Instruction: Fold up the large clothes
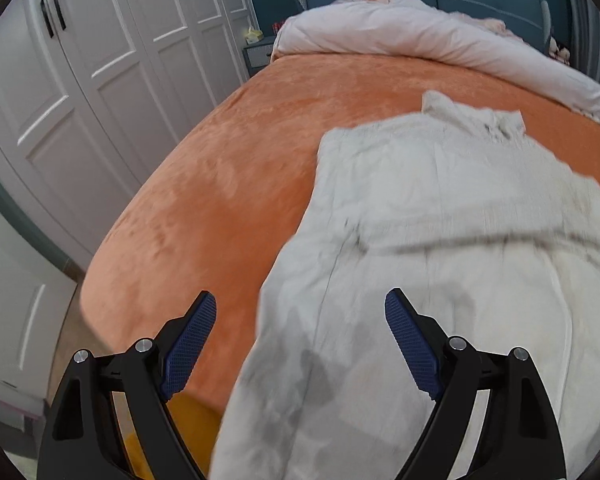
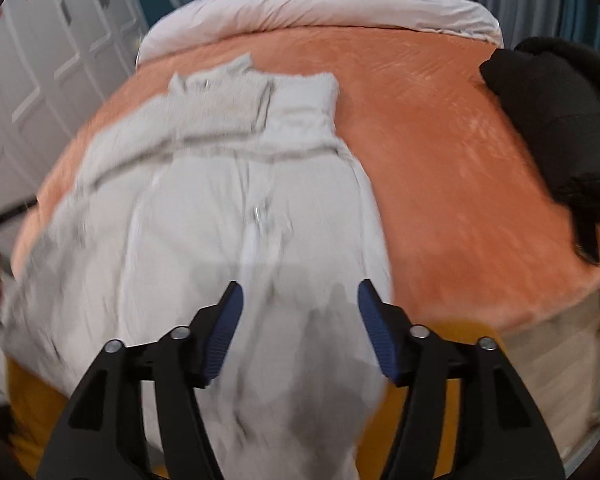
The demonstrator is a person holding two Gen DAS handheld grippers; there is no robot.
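Observation:
A large white coat (image 1: 440, 240) lies lengthwise on the orange bed cover (image 1: 227, 168), collar end far, hem hanging over the near bed edge. Its sleeves are folded across the upper body. My left gripper (image 1: 300, 312) is open and empty above the coat's near left part. In the right wrist view the coat (image 2: 227, 208) shows its centre zip. My right gripper (image 2: 300, 300) is open and empty above the coat's near right part. Both views are blurred.
A rolled pale pink duvet (image 1: 420, 36) lies at the head of the bed. A black garment (image 2: 560, 128) sits at the bed's right edge. White wardrobe doors (image 1: 79, 80) stand on the left. A bedside table (image 1: 257, 54) is beyond.

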